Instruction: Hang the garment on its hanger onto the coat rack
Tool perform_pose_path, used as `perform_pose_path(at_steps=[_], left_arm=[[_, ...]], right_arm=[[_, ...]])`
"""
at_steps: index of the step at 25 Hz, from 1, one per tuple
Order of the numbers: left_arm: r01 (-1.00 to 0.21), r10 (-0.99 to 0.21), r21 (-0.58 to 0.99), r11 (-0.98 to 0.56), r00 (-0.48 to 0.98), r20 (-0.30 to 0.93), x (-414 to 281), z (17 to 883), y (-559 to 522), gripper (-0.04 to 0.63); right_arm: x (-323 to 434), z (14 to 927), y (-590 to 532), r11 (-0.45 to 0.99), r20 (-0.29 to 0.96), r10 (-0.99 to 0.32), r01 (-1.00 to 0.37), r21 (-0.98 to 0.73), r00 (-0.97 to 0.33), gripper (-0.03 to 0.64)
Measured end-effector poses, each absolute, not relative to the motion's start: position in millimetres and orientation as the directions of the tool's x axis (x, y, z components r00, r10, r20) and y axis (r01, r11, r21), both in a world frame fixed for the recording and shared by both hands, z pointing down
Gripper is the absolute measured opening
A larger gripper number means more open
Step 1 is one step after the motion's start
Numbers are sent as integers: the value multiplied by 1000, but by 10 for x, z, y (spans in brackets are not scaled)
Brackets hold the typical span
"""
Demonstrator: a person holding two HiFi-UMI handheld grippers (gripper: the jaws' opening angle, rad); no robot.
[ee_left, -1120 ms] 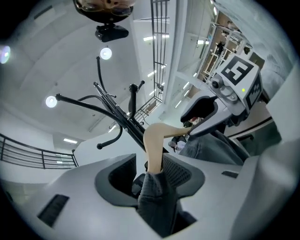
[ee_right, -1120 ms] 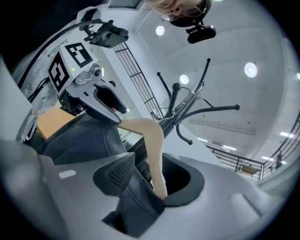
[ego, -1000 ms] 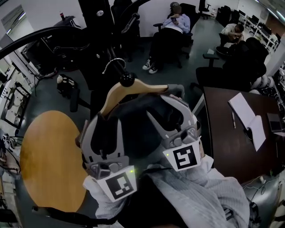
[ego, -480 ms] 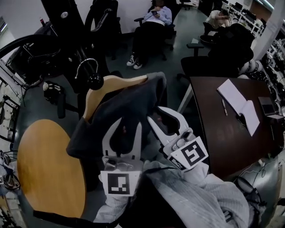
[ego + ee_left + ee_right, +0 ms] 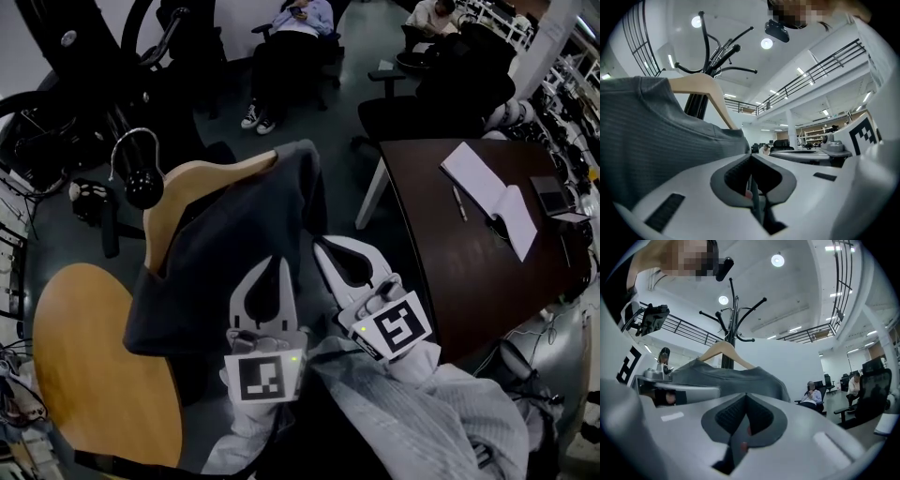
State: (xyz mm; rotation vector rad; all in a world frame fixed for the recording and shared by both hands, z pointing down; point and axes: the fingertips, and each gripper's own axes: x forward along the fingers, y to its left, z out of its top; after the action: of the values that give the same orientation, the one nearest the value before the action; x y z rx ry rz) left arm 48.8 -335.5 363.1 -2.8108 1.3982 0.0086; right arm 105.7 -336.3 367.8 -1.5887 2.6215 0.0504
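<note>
A dark grey garment (image 5: 220, 248) hangs on a wooden hanger (image 5: 187, 183). The hanger's metal hook (image 5: 129, 150) sits at the black knobbed arm (image 5: 143, 187) of the coat rack. My left gripper (image 5: 280, 266) is shut with nothing in it, just below the garment's lower edge. My right gripper (image 5: 321, 246) is also shut and empty, beside the garment's right side. In the left gripper view the shut left gripper (image 5: 751, 168) points past the garment (image 5: 656, 131) towards the coat rack (image 5: 712, 51). In the right gripper view the right gripper (image 5: 743, 420) is shut below the garment (image 5: 726, 376).
A round wooden table (image 5: 84, 375) stands at the left. A dark table (image 5: 441, 253) with an open notebook (image 5: 487, 197) is at the right. Seated people (image 5: 291, 37) and office chairs (image 5: 422, 103) are further back, and black frames stand behind the rack.
Both grippers stood open around the garment and hanger and are now shut and drawn back from it. The garment stays hanging by the rack's knobbed arm.
</note>
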Motion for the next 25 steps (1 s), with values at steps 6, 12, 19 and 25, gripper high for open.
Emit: perform_pose_path(at_steps=[6,12,19,25], left_arm=[[-793,-793,-2,-609,609,18,520,3730,-3336,6],[-786,-786,-9,-619,618,17,526,3709,-3348,5],[-792,-792,-26,-610,609,53,517,3783,-3334,5],[-792,-793,-43,-609,609,31,502,3667,-3351,6]], right_arm=[[1060,3803,-3359,469,-38,-882,-883,4,-469,2],[1038,3782,-3369,479,-39,-877,-877,16,-480,0],[1049,3827,-3349,479,-37,-877,-878,7,-479,0],[1066,3742,-3368,469,-65,-882,-883,-5,-467,0]])
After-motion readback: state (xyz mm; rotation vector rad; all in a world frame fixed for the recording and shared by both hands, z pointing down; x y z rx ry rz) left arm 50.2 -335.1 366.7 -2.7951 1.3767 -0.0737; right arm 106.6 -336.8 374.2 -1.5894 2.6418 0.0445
